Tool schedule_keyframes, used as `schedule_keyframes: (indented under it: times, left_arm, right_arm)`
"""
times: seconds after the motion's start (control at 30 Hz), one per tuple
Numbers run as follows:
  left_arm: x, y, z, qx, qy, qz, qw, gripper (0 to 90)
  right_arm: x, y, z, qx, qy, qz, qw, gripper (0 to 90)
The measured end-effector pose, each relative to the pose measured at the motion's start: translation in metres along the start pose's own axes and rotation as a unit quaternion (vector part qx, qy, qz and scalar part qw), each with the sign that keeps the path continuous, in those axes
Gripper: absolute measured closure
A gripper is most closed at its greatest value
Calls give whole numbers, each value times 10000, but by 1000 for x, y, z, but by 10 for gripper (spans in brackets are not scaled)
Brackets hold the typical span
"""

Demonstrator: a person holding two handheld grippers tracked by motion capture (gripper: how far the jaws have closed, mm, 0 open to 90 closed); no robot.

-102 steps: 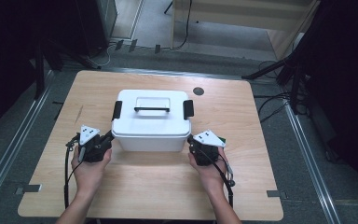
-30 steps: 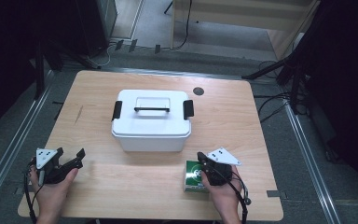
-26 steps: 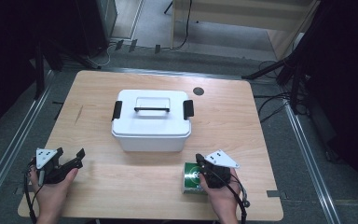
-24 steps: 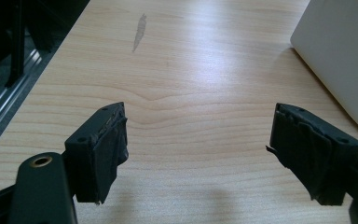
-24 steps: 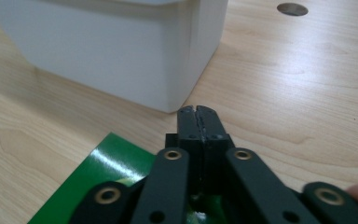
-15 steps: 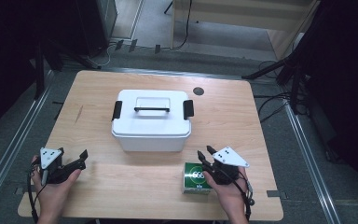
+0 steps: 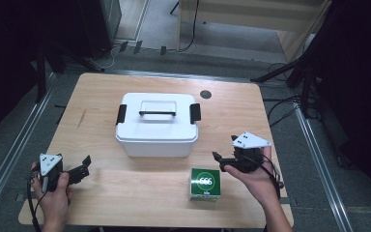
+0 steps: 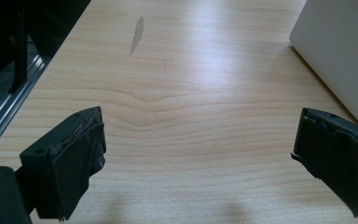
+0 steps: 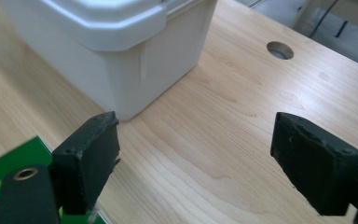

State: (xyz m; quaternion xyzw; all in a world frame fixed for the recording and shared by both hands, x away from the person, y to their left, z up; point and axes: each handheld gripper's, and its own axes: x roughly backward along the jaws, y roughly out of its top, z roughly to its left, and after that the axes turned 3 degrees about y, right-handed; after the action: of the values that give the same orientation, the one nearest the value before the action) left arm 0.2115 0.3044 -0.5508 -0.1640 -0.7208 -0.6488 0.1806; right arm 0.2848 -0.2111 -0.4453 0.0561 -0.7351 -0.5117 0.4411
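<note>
A white lidded box [image 7: 157, 123] with a black handle and black side latches stands mid-table. A small green box [image 7: 205, 183] with a white round logo sits in front of its right corner. My right gripper [image 7: 219, 161] hovers just right of the green box, apart from it; its jaws have just been opening and nothing is between them. In the right gripper view the open gripper [image 9: 196, 149] faces the white box [image 9: 116, 42], with the green box [image 9: 9, 168] at lower left. My left gripper [image 7: 83, 168] rests at the table's front left; its jaws [image 8: 196, 154] have just been opening too, over bare wood.
The wooden table [image 7: 125, 203] has a round cable hole [image 7: 206, 94] at the back right and a grey scuff [image 8: 137, 35] at the left. Metal floor rails run along both sides. A corner of the white box [image 8: 340, 51] shows at the left gripper view's right.
My right gripper has let go of the green box, opened, and lifted away to the right. Both hands had earlier come back from the white box's sides. The left hand has stayed put.
</note>
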Motion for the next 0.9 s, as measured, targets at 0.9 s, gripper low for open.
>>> schedule_keyframes:
  times: [0.9]
  left_arm:
    - [0, -1, -9, -532, -159, -32, 9985, 28]
  right_arm:
    - [-26, 87, -41, 2007, 1810, 2461, 9308, 180]
